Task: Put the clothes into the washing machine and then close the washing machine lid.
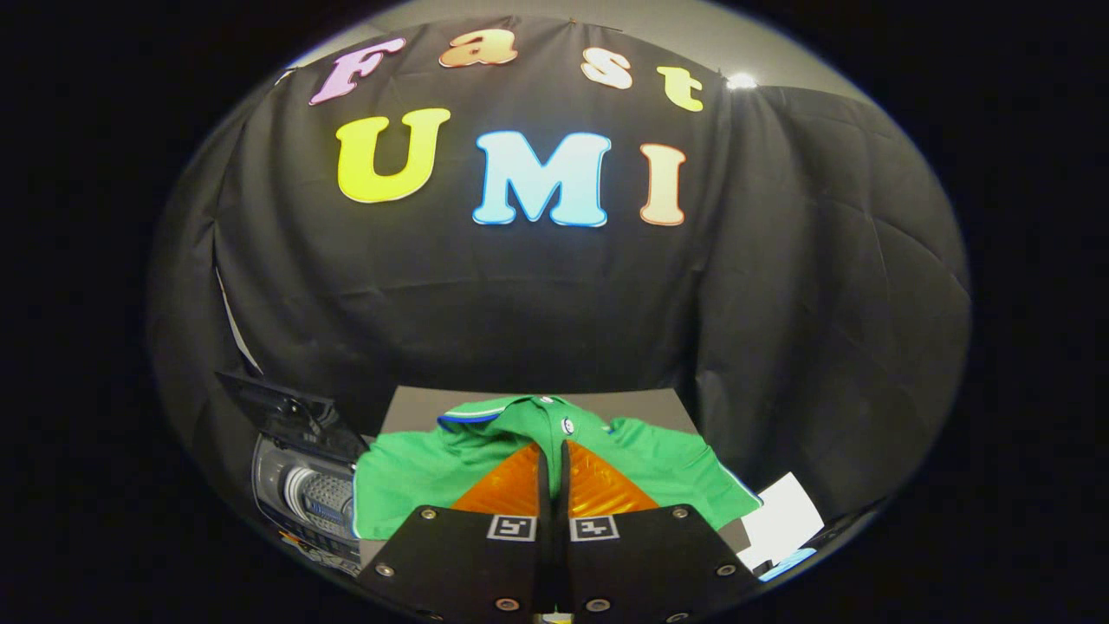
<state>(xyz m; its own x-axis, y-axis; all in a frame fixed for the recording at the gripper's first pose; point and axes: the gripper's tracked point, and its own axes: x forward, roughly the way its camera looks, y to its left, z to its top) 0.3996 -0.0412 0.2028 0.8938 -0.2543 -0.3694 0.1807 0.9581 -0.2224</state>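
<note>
- Lying spread on the grey table (416,400), the green polo shirt (407,472) has its collar at the far side.
- The gripper (554,459) hangs over the shirt's near middle, fingers pressed together with nothing visibly between them.
- Left of the table stands the washing machine (299,494), its dark lid (282,407) raised, drum showing.
- A white sheet (784,518) sits right of the shirt.

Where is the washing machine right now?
In the gripper view, the washing machine sits left of the shut gripper, beside the green shirt on the table, with its lid raised.
</note>
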